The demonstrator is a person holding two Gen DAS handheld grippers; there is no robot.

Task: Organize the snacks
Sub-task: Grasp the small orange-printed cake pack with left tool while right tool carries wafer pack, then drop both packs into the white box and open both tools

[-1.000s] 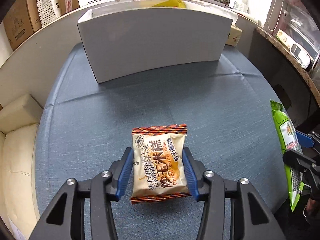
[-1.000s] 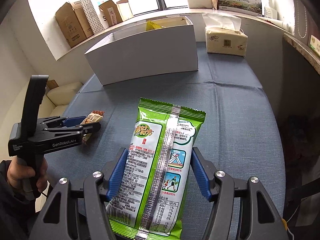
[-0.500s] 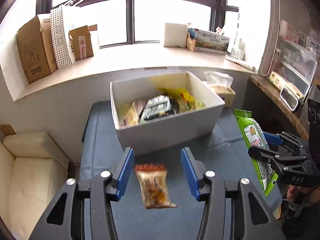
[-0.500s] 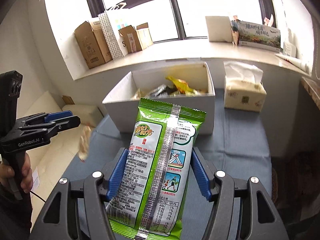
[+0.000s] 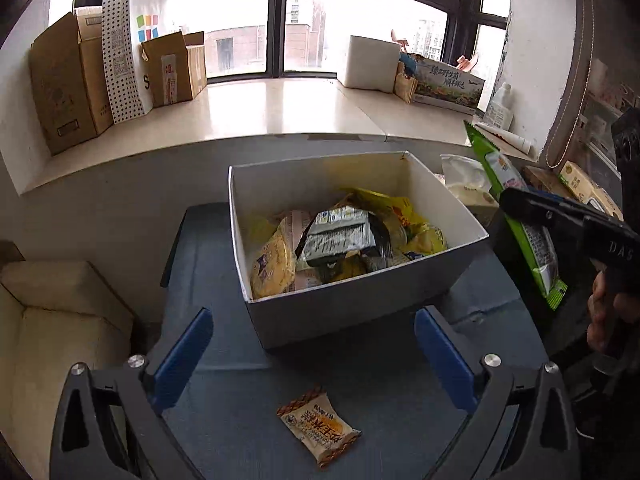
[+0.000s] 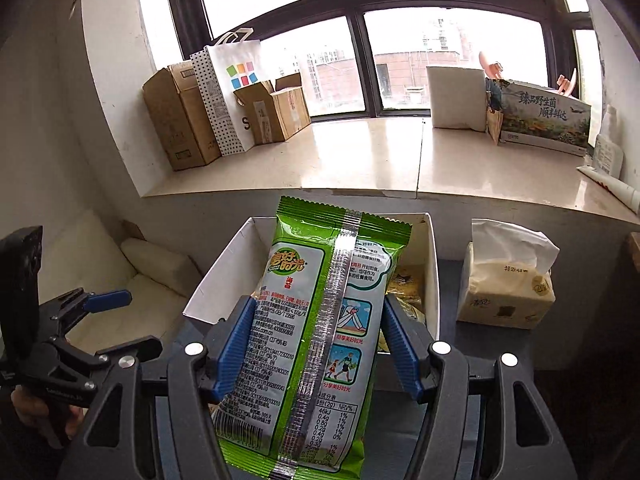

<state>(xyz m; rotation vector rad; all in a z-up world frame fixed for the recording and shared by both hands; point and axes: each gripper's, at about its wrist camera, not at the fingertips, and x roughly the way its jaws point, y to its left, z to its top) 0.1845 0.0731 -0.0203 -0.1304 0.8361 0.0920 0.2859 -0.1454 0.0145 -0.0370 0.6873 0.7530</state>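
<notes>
My left gripper [image 5: 312, 320] hangs above the blue table with its jaws opening wide and nothing between them. Below it, the small orange snack packet [image 5: 318, 432] lies loose on the cloth in front of the white box [image 5: 360, 312]. The box holds several snack packets. My right gripper [image 6: 318, 308] is shut on a long green snack packet [image 6: 312, 340], held upright in front of the box [image 6: 216, 280]. In the left wrist view that green packet [image 5: 540, 248] shows at the right of the box. The left gripper [image 6: 136, 320] appears at the lower left of the right wrist view.
A tissue box [image 6: 504, 296] stands to the right of the white box. A cream sofa [image 5: 60, 320] lies left of the table. Cardboard boxes [image 5: 68, 84] and a paper bag line the window sill behind.
The left jaws spread and the orange packet dropped out of them onto the table. Both grippers rose and came nearer the white box; the right one kept the green packet.
</notes>
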